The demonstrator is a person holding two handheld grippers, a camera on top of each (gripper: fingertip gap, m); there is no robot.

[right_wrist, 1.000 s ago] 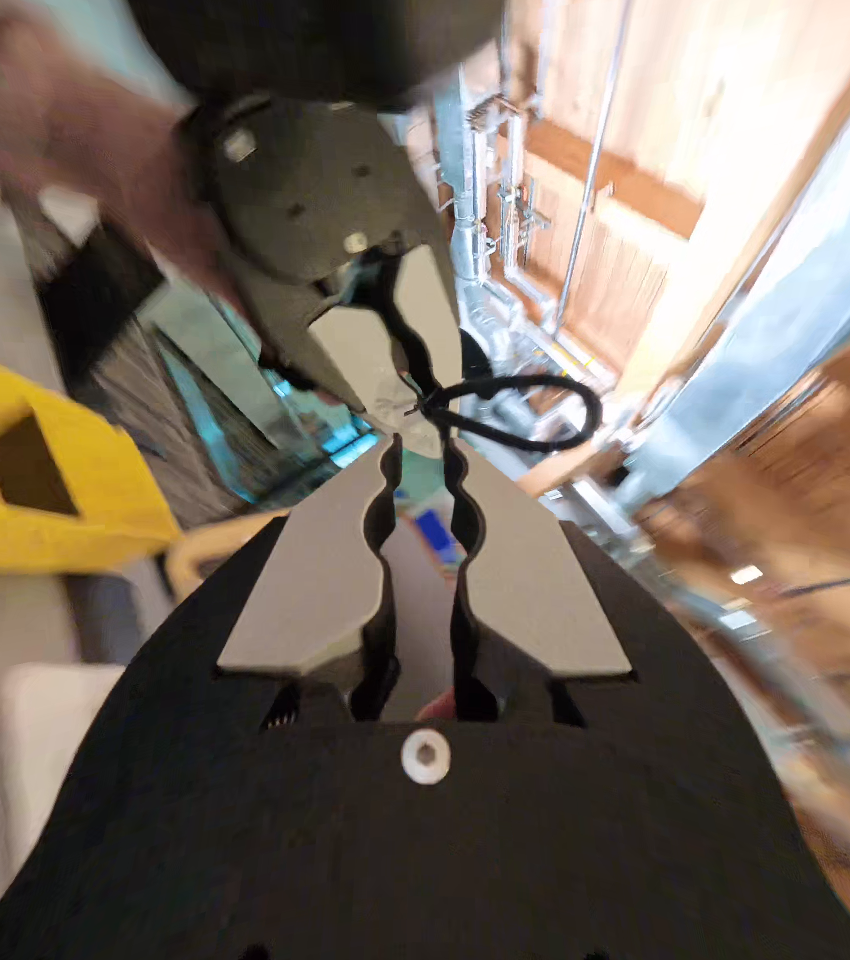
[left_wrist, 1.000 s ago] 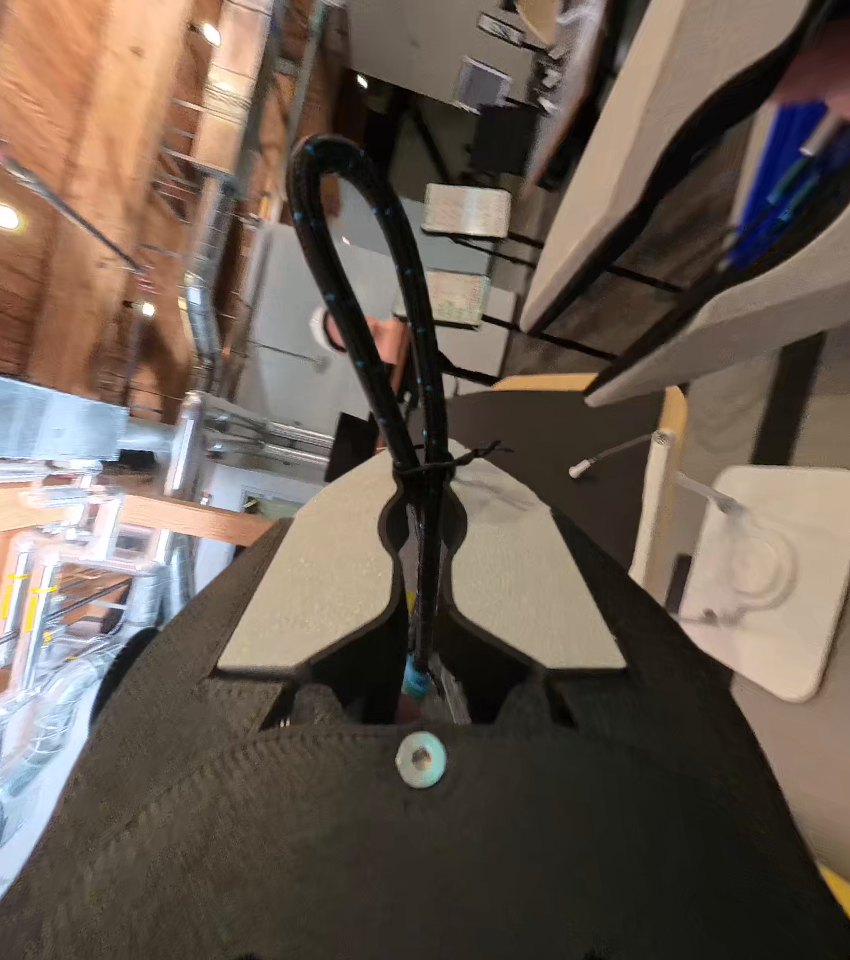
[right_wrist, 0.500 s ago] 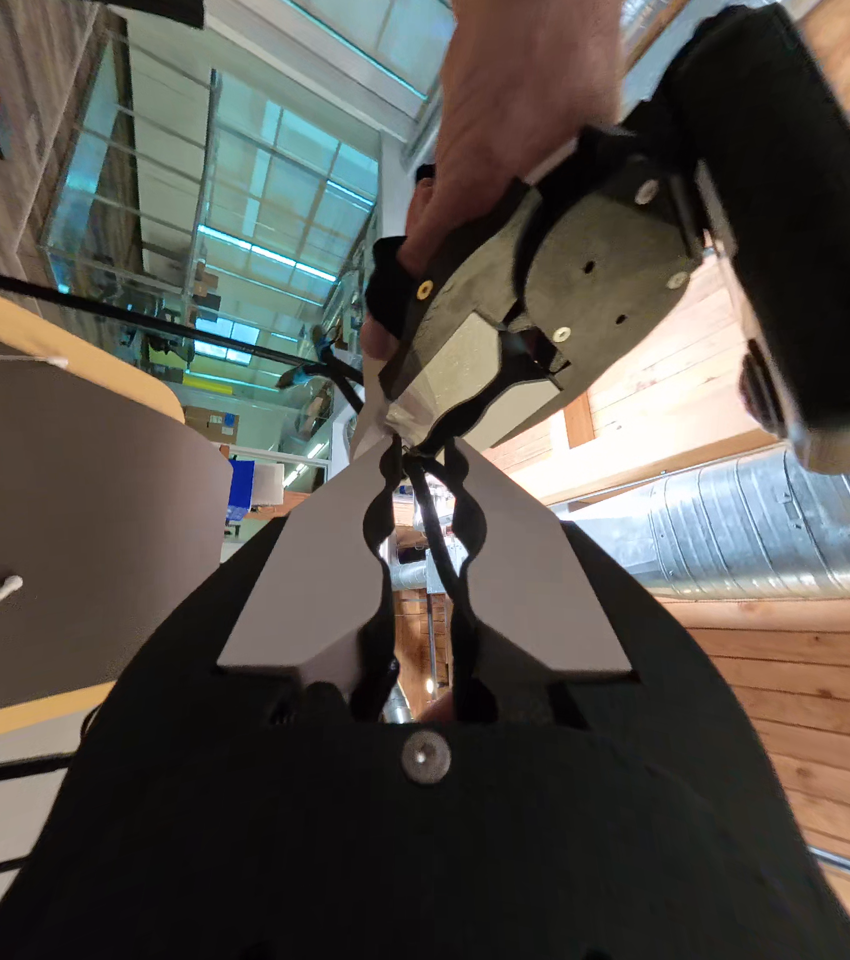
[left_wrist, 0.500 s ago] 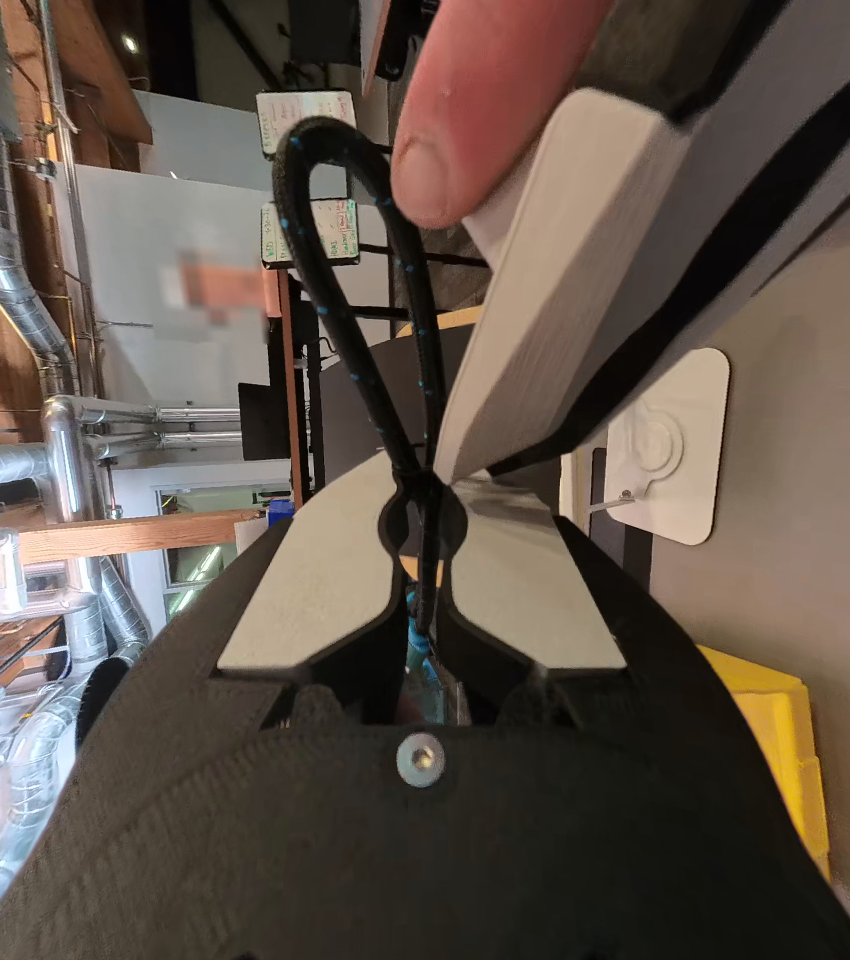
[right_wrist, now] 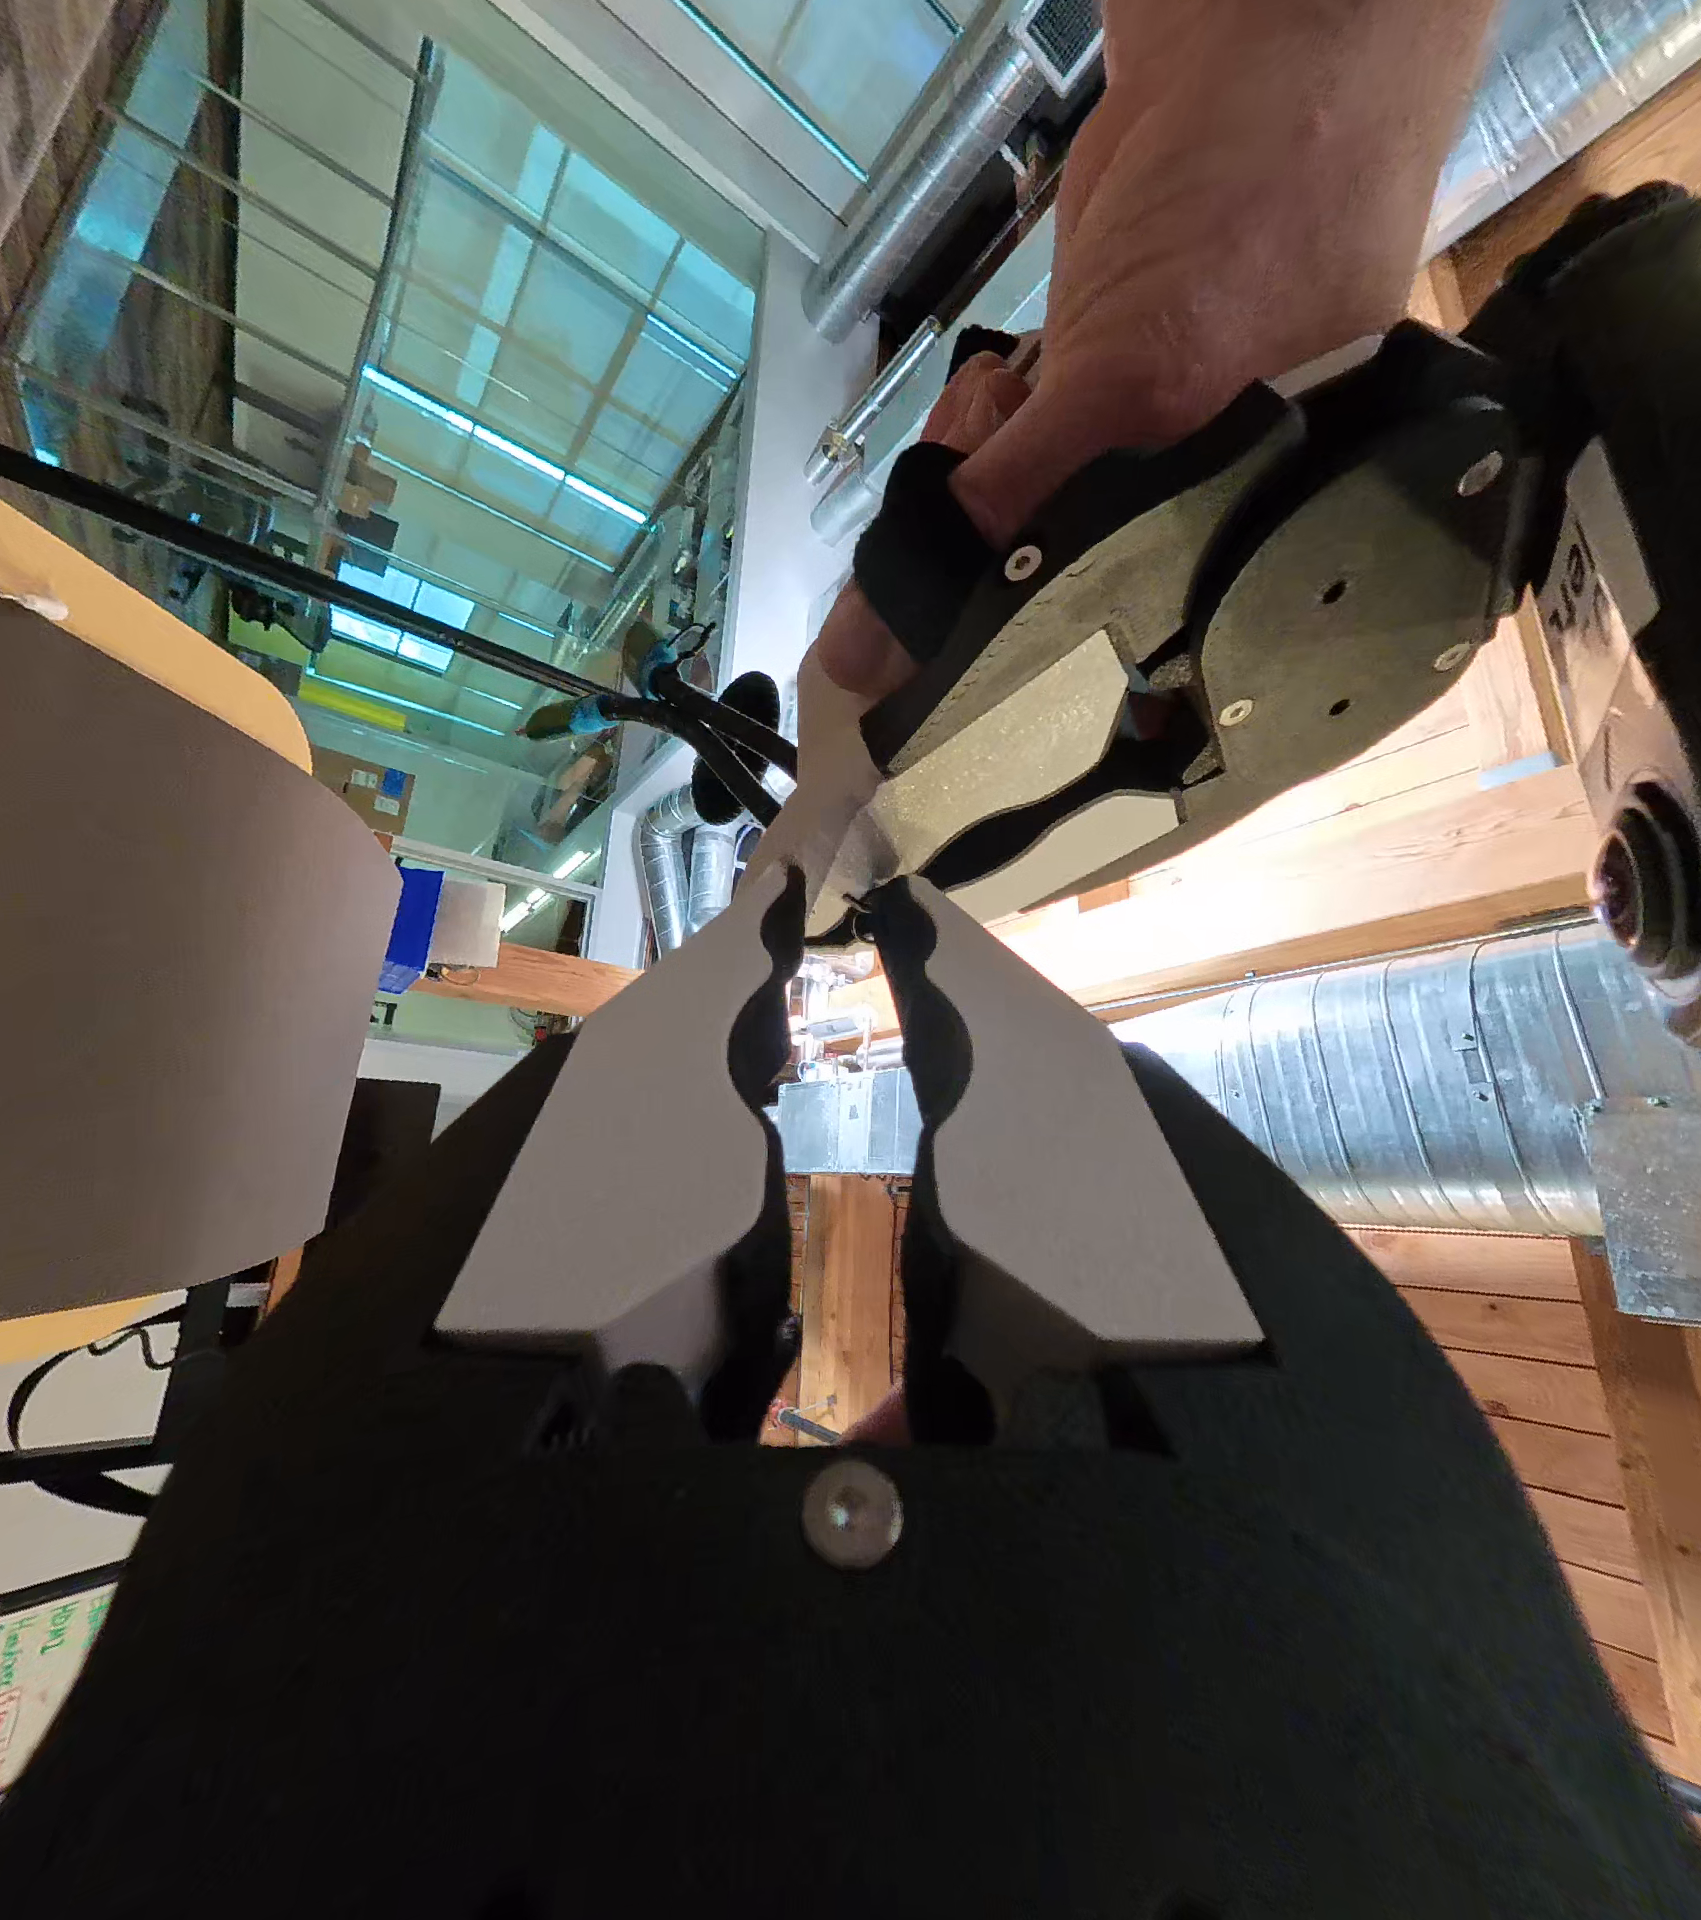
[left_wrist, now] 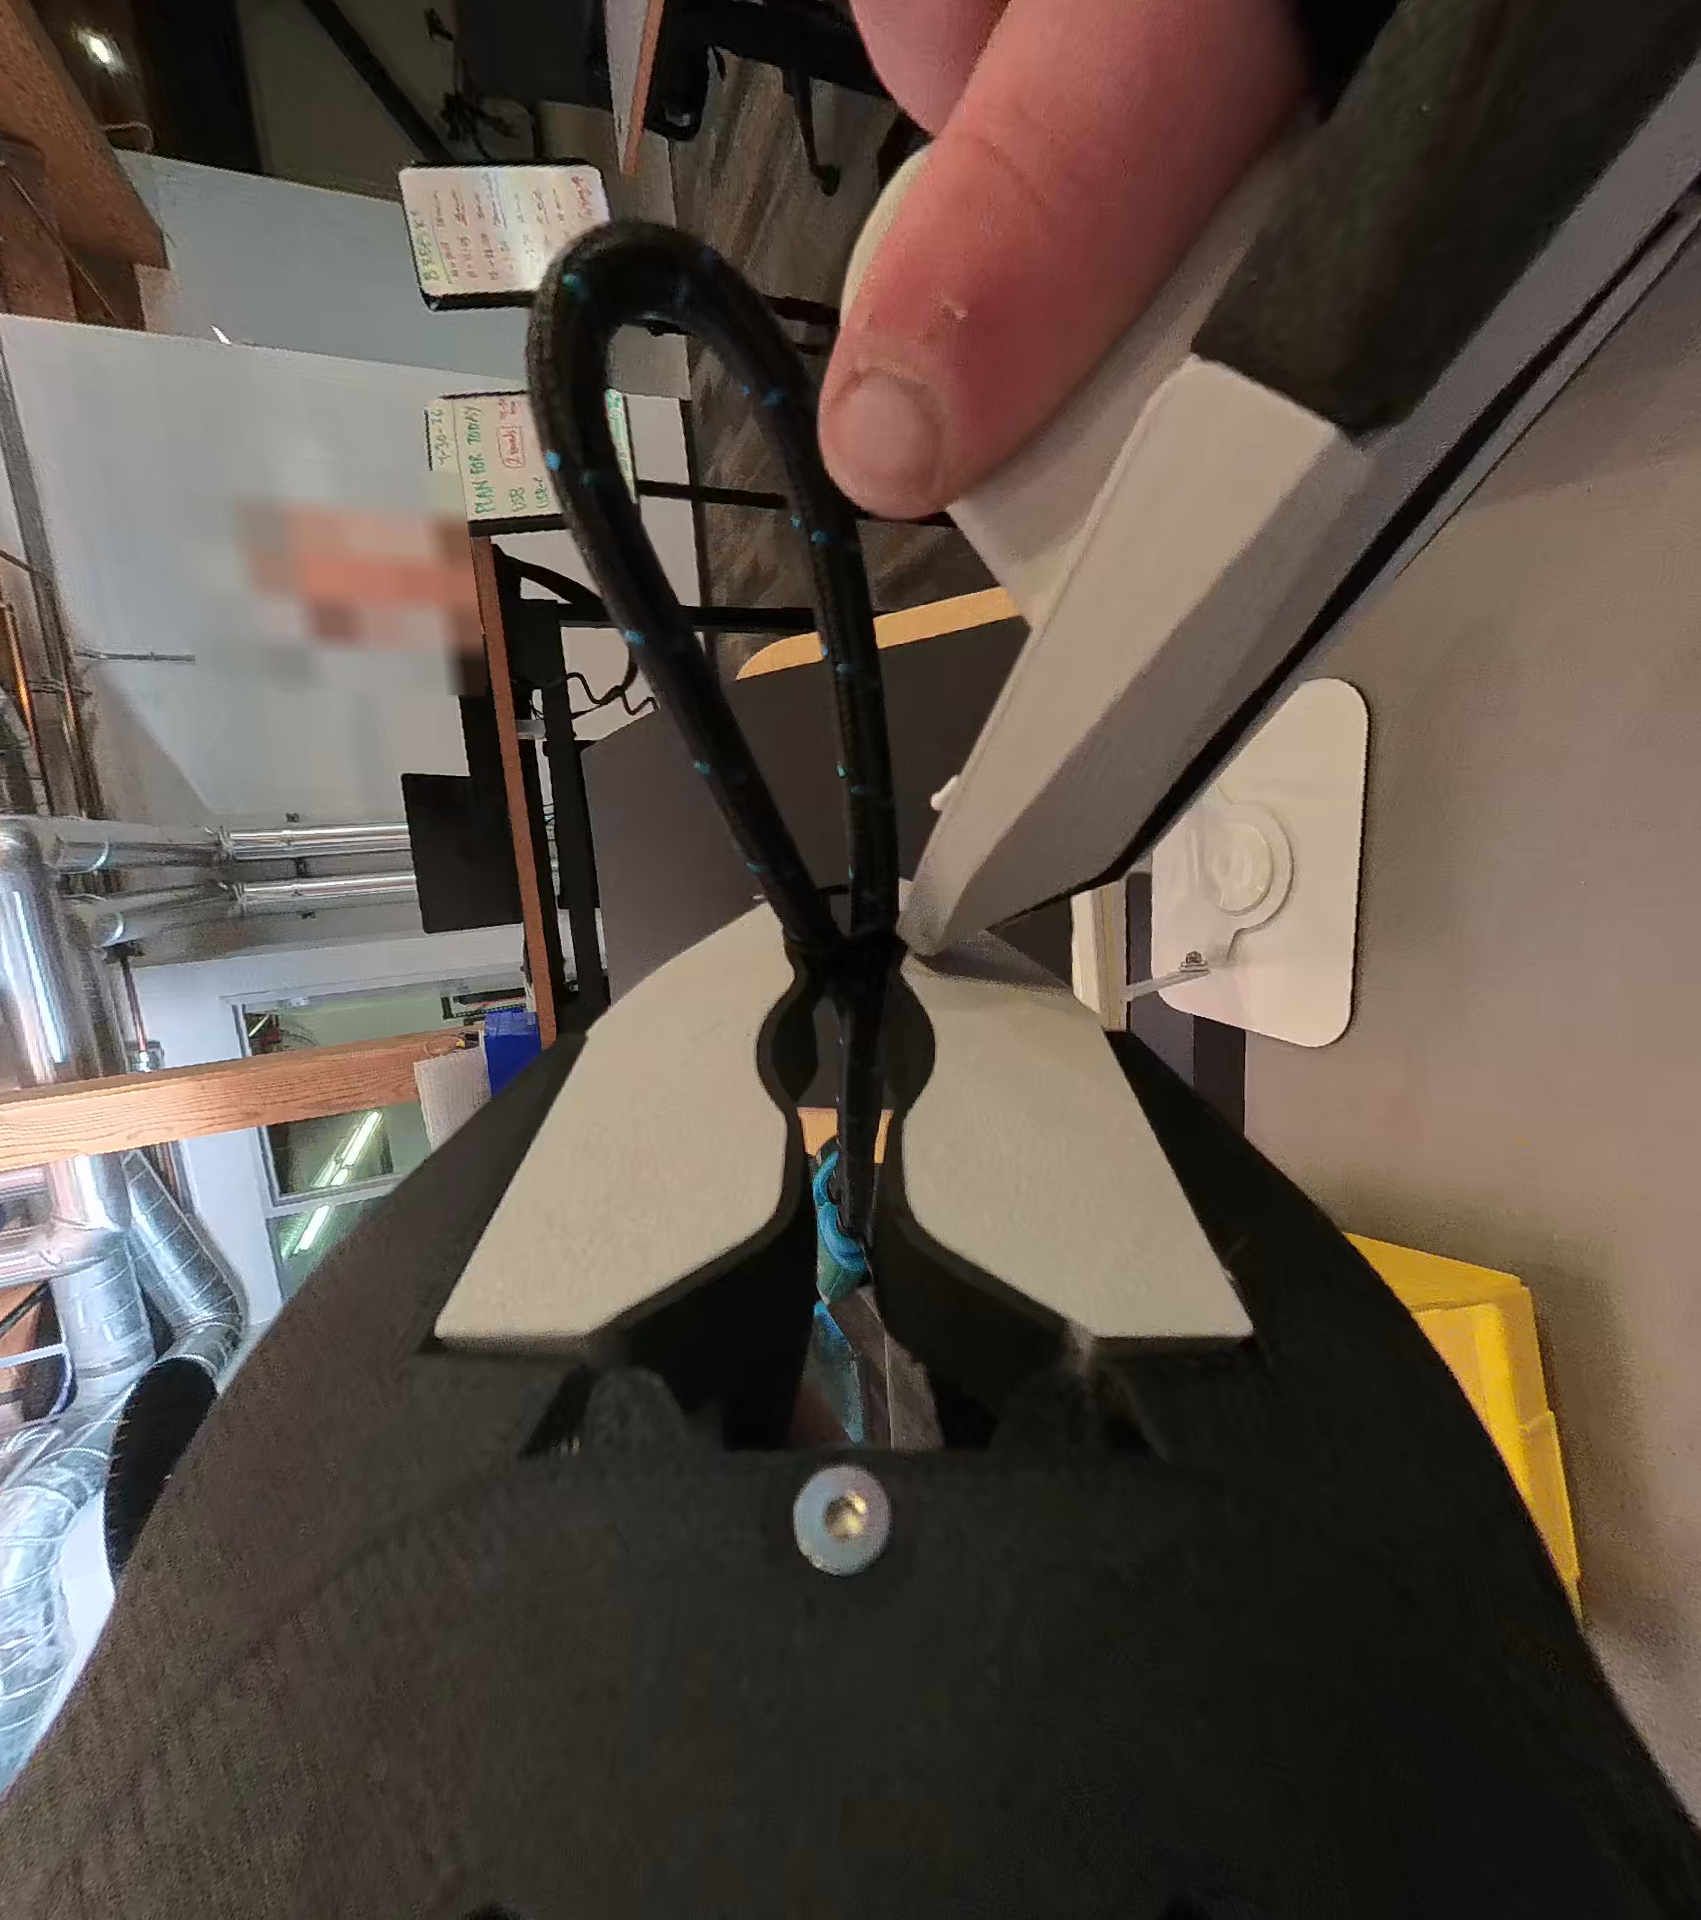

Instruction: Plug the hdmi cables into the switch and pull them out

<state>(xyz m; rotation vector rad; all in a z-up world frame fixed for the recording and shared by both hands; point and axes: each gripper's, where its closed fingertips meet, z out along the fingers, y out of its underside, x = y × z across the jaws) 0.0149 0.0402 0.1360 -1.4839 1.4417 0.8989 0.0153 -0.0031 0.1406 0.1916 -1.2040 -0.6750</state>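
The left gripper (left_wrist: 846,961) points up toward the room's far wall, its grey fingers (left_wrist: 638,1143) pinched on a looped black cable (left_wrist: 680,644) with blue flecks that arches above the tips; a teal-collared plug end (left_wrist: 830,1236) sits down between the fingers. The right gripper (right_wrist: 841,883) is tilted toward the ceiling, its fingers (right_wrist: 638,1122) slightly parted, their tips meeting the left gripper's tips at the cable's tie.

The left wrist view shows the right gripper's finger (left_wrist: 1116,665) coming in from the upper right, its tip touching the cable just above the pinch, with a person's fingertip (left_wrist: 981,343) resting on it, plus a white pad (left_wrist: 1272,883) on the grey worktop (left_wrist: 1604,727) and a yellow bin (left_wrist: 1469,1403). The right wrist view alone shows the hand (right_wrist: 1189,260) gripping the left gripper's body (right_wrist: 1241,644), and the cable's ends (right_wrist: 690,717) trailing behind it.

Compared with half a second ago, the right gripper's tips have closed in on the tie, and the cable no longer runs down between its fingers.
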